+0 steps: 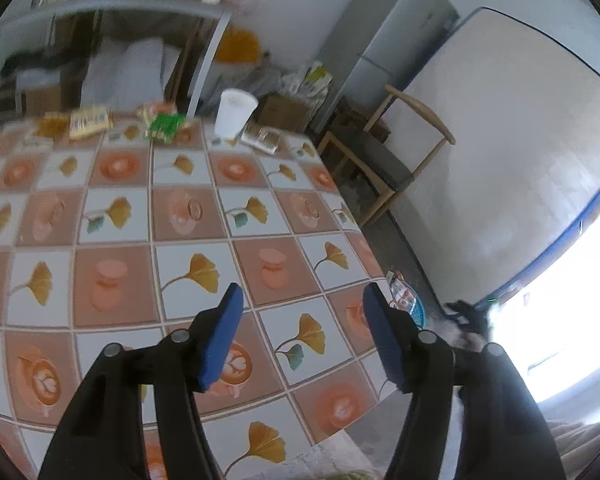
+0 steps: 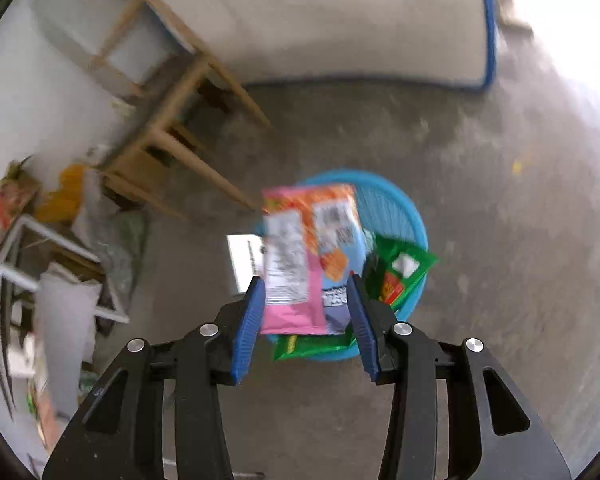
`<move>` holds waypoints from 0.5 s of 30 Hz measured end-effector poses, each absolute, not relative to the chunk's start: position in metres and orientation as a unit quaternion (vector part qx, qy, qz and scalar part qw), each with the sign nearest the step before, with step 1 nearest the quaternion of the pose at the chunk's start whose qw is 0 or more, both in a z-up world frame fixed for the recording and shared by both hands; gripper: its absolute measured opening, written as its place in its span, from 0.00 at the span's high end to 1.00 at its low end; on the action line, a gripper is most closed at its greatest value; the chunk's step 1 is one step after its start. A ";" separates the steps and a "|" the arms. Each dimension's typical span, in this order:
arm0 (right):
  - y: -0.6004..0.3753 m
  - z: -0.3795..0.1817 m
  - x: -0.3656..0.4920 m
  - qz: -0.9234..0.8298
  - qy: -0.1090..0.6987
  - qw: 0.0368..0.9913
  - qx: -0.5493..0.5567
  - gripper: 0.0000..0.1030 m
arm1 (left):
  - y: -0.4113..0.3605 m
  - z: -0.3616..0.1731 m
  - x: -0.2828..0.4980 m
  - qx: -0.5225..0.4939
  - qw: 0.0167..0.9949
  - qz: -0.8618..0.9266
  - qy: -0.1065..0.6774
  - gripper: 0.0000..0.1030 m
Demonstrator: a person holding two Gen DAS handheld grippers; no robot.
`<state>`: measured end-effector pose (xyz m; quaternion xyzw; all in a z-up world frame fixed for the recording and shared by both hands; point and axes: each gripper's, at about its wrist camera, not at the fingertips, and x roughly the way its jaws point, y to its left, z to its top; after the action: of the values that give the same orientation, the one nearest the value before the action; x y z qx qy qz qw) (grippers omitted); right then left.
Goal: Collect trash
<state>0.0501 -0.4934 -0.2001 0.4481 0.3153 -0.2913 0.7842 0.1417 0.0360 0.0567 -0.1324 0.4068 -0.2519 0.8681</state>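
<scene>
R tongs (image 2: 306,292): jaws apart, pads not pressing on anything.
Pink/orange wrapper (image 2: 304,256): blurred, centre frame, between/beyond R tips, over blue basket (image 2: 396,208); contact w/ pads can't tell.
Green wrappers (image 2: 400,268): in basket, right of tips.
L tongs (image 1: 302,300): wide open, empty, above patterned tablecloth (image 1: 188,216).
Table trash: green packet (image 1: 165,126), white cup (image 1: 236,112), upper centre, well beyond L tips.

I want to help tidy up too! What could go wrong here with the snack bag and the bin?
1. The pink snack bag sits loose between the open right gripper; it might flutter past the blue bin onto the floor.
2. The bin already holds green wrappers poking over its rim, so more trash may slide off.
3. The white cup stands near the table's far edge; reaching for the packets beside it could tip it.
</scene>
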 end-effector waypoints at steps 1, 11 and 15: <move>-0.482 -0.176 0.036 -0.288 0.301 0.802 0.428 0.54 | 0.034 0.059 0.136 -0.125 0.872 -0.253 0.399 0.35; -0.318 0.009 -0.046 -0.241 0.191 0.934 0.183 0.07 | 0.003 0.073 0.076 -0.085 0.919 -0.218 0.318 0.05; -0.256 0.035 -0.050 -0.202 0.172 0.955 0.135 0.07 | -0.013 0.075 0.060 -0.088 0.935 -0.173 0.296 0.05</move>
<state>-0.0502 -0.2562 0.0345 0.1353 0.1725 -0.2019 0.9546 0.0599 -0.0129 0.0750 -0.0882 0.2962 -0.1728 0.9352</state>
